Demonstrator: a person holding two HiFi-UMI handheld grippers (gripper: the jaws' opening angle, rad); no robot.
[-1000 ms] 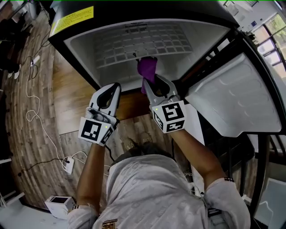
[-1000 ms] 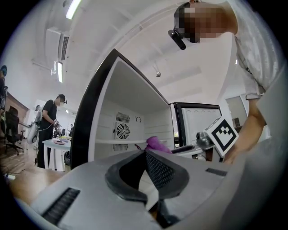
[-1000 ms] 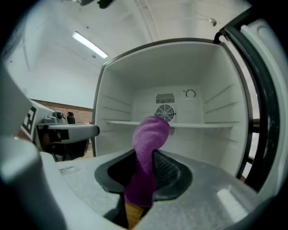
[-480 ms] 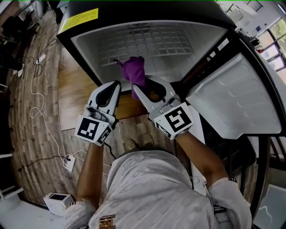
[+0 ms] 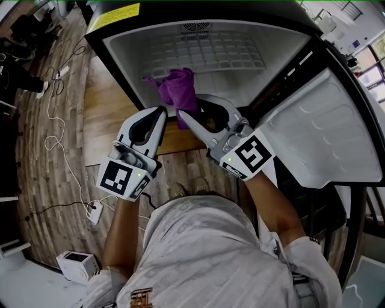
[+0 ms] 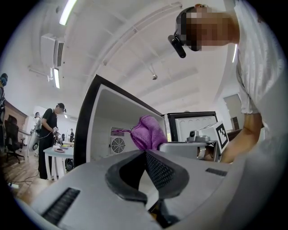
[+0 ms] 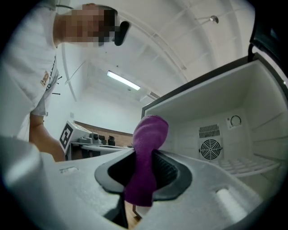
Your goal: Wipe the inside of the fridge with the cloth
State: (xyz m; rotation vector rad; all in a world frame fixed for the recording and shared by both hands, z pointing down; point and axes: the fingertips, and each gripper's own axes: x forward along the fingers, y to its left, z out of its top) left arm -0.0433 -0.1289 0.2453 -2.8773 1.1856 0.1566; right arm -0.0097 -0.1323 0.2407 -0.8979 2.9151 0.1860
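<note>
Bright ceiling light, fisheye edges

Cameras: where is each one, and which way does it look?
Head view: on the person's head, steeply down at the open fridge, left gripper, right gripper, forearms.
Left gripper view: on the left gripper, along its shut jaws into the fridge; an arm at right.
Right gripper view: on the right gripper, along jaws clamping the purple cloth, toward the fridge's fan.
Shared: all show cloth and fridge.

**Q:** What sort of place is shown?

**A:** A shared lab or workroom. A fridge point(image 5: 138, 60) stands on a plank floor point(image 5: 36, 180) beside a power strip point(image 5: 93, 213). Overhead are a strip light point(image 6: 67, 11) and an air unit point(image 6: 48, 49). Another person point(image 6: 48, 130) works at a counter point(image 6: 56, 152).
</note>
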